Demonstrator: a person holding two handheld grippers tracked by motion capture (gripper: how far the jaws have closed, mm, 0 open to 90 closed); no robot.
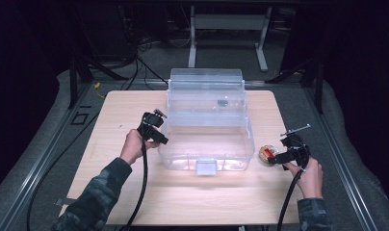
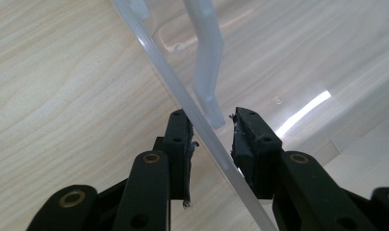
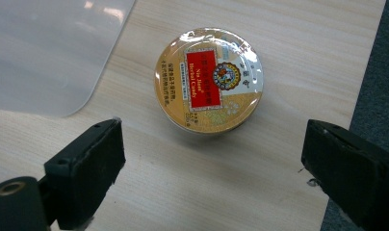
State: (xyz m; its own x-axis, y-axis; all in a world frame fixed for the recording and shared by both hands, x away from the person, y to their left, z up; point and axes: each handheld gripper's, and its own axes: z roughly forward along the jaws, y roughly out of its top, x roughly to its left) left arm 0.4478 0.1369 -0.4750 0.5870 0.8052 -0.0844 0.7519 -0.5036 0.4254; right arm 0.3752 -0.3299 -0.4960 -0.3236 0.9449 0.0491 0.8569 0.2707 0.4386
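A clear plastic box (image 1: 249,144) with its lid (image 1: 206,79) raised stands in the middle of the wooden table. My left gripper (image 1: 162,139) is at the box's left wall. In the left gripper view its jaws (image 2: 212,115) straddle the box's rim (image 2: 159,53), open, with a gap on the inner side. A round gold tin with a red label (image 1: 265,153) lies flat just right of the box. My right gripper (image 1: 274,158) is beside it. Seen from the right gripper view, the tin (image 3: 209,79) lies ahead of the wide-open jaws (image 3: 214,127), untouched.
The box's front latch (image 1: 206,167) faces the person. A corner of the box (image 3: 48,48) lies left of the tin. The table's right edge (image 3: 361,91) is close to the tin, with grey floor beyond. Bare wood (image 1: 183,197) spans the front of the table.
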